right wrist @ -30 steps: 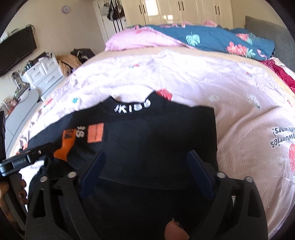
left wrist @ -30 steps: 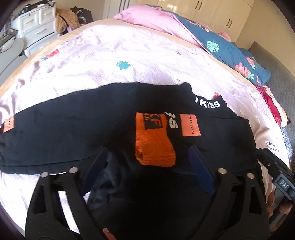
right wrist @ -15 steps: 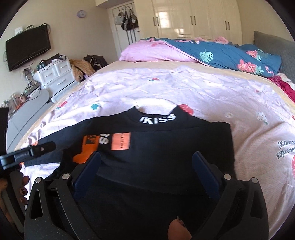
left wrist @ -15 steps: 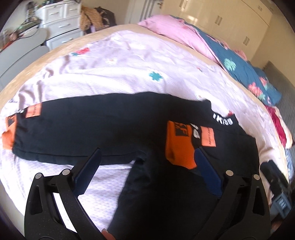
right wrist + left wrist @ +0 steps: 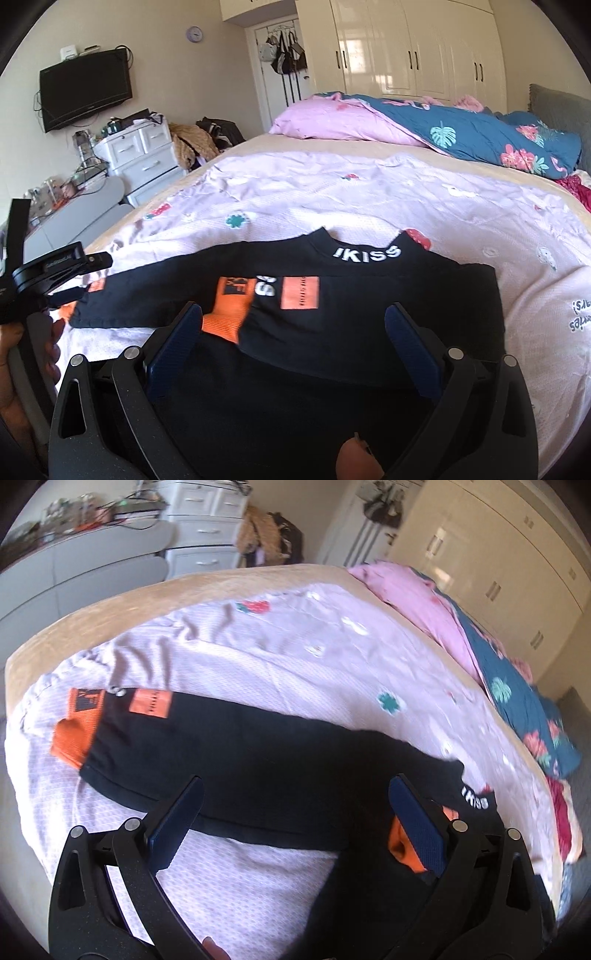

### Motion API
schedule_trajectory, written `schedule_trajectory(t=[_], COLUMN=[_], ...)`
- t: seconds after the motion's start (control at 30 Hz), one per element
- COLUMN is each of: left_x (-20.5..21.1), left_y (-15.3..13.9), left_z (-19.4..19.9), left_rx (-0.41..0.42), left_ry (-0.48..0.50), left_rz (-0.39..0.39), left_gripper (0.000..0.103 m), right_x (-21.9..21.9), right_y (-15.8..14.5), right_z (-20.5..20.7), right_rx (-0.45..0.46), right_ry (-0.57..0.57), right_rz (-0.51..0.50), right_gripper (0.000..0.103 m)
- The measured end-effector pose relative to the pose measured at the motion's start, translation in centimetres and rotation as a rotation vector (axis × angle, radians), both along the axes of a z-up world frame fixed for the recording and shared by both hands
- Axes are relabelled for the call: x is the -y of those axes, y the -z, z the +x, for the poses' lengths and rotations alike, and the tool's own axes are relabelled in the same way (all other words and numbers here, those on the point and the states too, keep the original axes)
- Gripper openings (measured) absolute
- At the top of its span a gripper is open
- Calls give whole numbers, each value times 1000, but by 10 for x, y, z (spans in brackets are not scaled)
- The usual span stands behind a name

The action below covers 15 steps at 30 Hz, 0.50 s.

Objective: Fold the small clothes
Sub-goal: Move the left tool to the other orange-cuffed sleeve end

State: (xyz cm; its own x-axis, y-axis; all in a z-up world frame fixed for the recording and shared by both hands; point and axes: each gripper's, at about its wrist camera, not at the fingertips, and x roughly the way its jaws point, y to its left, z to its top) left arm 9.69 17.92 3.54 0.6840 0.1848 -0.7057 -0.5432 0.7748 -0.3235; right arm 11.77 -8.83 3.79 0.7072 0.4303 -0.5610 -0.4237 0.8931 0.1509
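A black long-sleeved top point(image 5: 369, 332) with orange cuffs and a white "KISS" collar lies on the pink bed sheet point(image 5: 332, 192). One sleeve is folded across the chest, its orange cuff point(image 5: 229, 314) near the middle. The other sleeve point(image 5: 240, 753) stretches out flat to the left, ending in an orange cuff point(image 5: 74, 734). My left gripper point(image 5: 295, 812) is open and empty above that outstretched sleeve. My right gripper point(image 5: 291, 339) is open and empty above the chest. The left gripper also shows at the left edge of the right wrist view point(image 5: 48, 273).
A rolled pink and blue floral duvet point(image 5: 443, 125) lies at the far side of the bed. White drawers point(image 5: 144, 155) and a grey desk point(image 5: 74, 572) stand past the bed's left edge. Wardrobes point(image 5: 406, 48) line the back wall.
My left gripper has swung left, from over the folded cuff on the chest to over the outstretched sleeve. My right gripper has pulled back and tilted up slightly. The top has not moved.
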Motion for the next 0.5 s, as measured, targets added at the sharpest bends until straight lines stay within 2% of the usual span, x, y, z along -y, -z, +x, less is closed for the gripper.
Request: schedule_trajectory(t=[0.17,0.27,0.37,0.5], left_x=[-21,-28,-37,-46], left_y=[0,0,0,-3], left_z=[-8,-10,-15,-21], left_rx=[-4,-10,3,8], left_ry=[-90,-109,-113,-133], left_rz=[-8,-8,-53,-46], left_gripper=[94,94,94,94], right_x=[-20,-36,-49,-66], right_y=[-4,-4,-1,-1], right_z=[-4,-6,-8,-9], right_rx=[1,6,-6,-11], right_ry=[-49,-62,-79,-99], right_rz=[-4,-37,-50,-75], right_gripper=[98,98,98,98])
